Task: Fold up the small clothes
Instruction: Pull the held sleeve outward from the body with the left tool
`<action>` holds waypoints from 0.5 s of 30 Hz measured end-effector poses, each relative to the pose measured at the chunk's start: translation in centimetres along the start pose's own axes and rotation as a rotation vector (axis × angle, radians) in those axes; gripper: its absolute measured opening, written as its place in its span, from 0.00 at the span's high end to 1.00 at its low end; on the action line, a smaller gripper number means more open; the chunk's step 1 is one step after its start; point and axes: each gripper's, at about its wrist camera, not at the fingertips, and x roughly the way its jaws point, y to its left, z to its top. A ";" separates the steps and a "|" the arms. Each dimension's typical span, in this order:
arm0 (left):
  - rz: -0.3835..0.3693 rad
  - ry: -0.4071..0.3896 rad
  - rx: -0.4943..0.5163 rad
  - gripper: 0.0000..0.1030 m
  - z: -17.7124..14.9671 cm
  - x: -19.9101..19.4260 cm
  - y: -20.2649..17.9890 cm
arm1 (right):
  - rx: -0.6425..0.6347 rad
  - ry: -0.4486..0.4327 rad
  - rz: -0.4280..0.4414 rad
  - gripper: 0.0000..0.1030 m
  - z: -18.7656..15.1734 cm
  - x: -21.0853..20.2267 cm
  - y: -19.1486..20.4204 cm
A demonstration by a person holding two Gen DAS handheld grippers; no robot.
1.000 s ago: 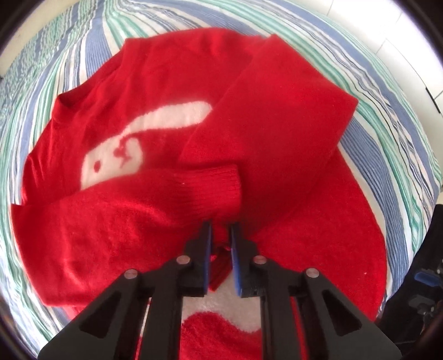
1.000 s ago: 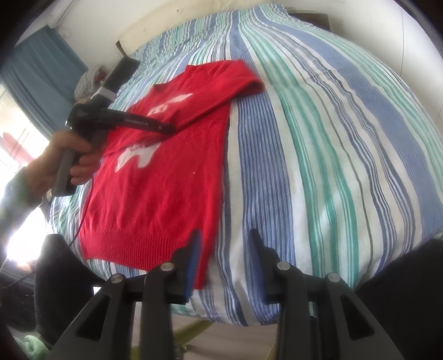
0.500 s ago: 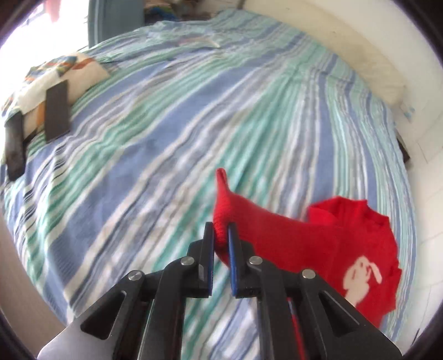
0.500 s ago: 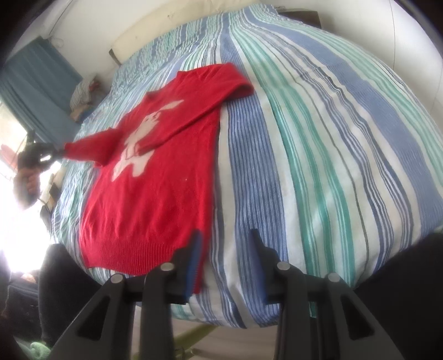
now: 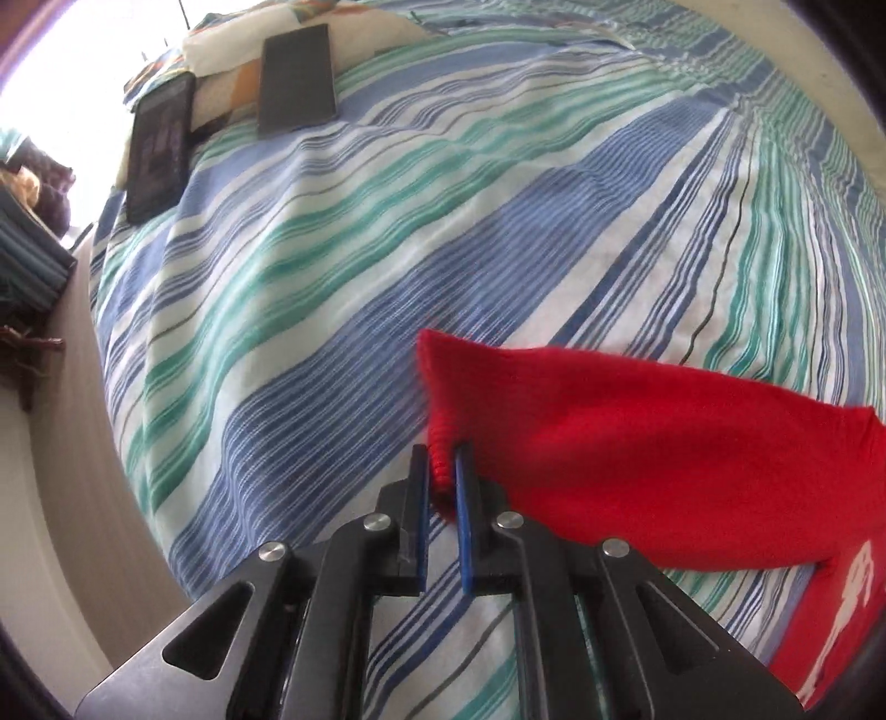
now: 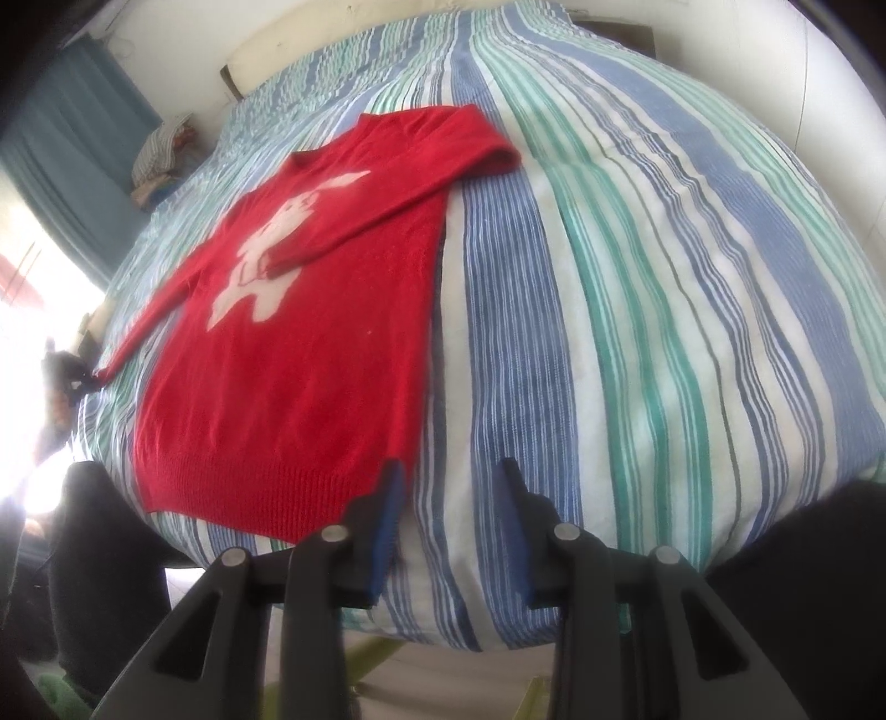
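1. Since a second ago your left gripper (image 5: 441, 465) has carried the sleeve cuff (image 5: 437, 421) off the sweater's chest and out sideways, so the sleeve now lies stretched toward the left edge of the bed; your right gripper (image 6: 451, 498) has not shifted.
2. Left jaws are closed on the cuff, with only a thin bite of ribbing between them. Right jaws stand open and empty, just beside the hem corner of the red sweater (image 6: 288, 354), which lies flat near the foot edge of the bed (image 6: 664, 310).
3. Risk: that shallow bite could slip if you pull further, and the cuff would drop short and bunch.
4. Risk: pulling harder could drag the whole sweater sideways across the striped cover, since nothing pins the body; the hem would skew and the folded right sleeve (image 6: 398, 183) lying across the chest could slide off.
5. Risk: the hem sits close to the foot edge, so any tug toward you could spill it over.
6. Around you: two dark flat slabs (image 5: 299, 83), phones or tablets by my guess, lie near the far left corner beside a patterned pillow (image 5: 221, 50), well apart from the cuff.
7. Nothing stands between the cuff and the sweater body.
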 end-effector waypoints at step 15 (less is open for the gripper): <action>-0.056 0.057 -0.034 0.93 0.4 2.6 1.7 | -0.007 0.007 -0.020 0.67 -0.1 0.3 0.0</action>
